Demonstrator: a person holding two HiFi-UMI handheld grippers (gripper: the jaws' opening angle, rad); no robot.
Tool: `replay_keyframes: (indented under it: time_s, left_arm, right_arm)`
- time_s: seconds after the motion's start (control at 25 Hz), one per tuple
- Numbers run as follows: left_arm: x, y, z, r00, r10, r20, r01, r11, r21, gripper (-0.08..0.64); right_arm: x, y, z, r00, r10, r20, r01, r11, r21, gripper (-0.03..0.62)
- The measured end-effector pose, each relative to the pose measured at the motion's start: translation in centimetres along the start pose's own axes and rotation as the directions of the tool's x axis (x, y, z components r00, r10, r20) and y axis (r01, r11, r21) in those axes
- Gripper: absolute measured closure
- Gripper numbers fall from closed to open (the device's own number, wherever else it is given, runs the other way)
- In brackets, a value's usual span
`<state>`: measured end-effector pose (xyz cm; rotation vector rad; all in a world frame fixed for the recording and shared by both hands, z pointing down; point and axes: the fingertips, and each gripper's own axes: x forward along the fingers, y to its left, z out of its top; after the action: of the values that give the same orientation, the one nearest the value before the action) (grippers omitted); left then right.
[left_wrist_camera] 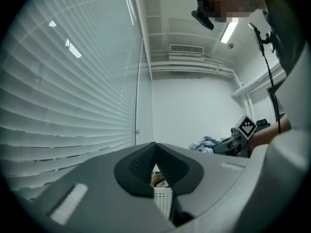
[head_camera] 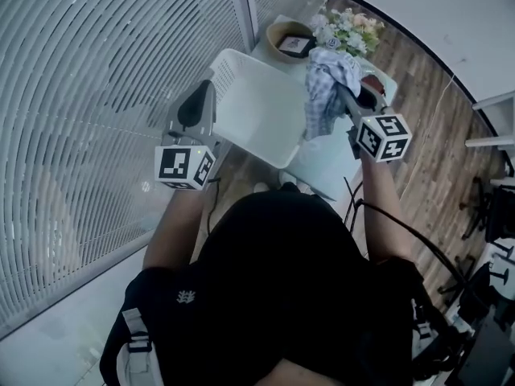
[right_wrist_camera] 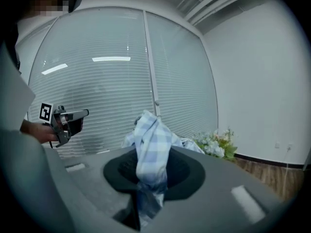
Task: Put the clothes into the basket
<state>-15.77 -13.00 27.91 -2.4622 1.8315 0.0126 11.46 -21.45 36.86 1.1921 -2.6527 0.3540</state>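
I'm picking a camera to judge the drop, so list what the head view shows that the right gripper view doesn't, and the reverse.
Only the head view: the white basket, nothing in it, the brown bowl behind it, and the checked cloth hanging beside the basket's right side.
Only the right gripper view: the right gripper close up, its fingers shut on the checked cloth.
Both: the checked cloth, the flowers, the left gripper and the window blinds.
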Motion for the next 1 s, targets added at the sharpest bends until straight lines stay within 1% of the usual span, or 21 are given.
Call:
replay_keyframes:
  time_s: [0.2,0.4,0.56,0.8,1.0]
  left_arm:
    - [-2.5,1.3,-0.1,0.999,0.052,0.000,-0.052,0.999,-0.003,0.554]
    - [-3.9,3.0,-0.2,0.993,0.115,-0.007,-0.115,0.993,-0.004,0.554]
    - [-5.0,4.0,-0.2,0.988,0.152,-0.010,-0.152,0.988,-0.003,0.554]
    - [-6.9,5.7,0.4,0.977,0.214,0.001,-0.214,0.977,0.007,0.554]
    - [-8.3,6.9,-0.3,0.967,0.254,-0.002,-0.254,0.967,0.001,0.554]
  right_arm:
    - [1.7,2.5,0.6,0.998,0.063,0.006,-0.063,0.998,0.004,0.499]
    - [3.8,3.7,0.8,0.993,0.116,-0.004,-0.116,0.993,0.000,0.499]
    - [5.0,5.1,1.1,0.988,0.155,-0.010,-0.155,0.988,-0.007,0.499]
    - [6.6,7.2,1.6,0.978,0.208,-0.013,-0.209,0.978,-0.030,0.499]
    - [8.4,9.0,1.4,0.967,0.256,-0.020,-0.256,0.966,-0.041,0.499]
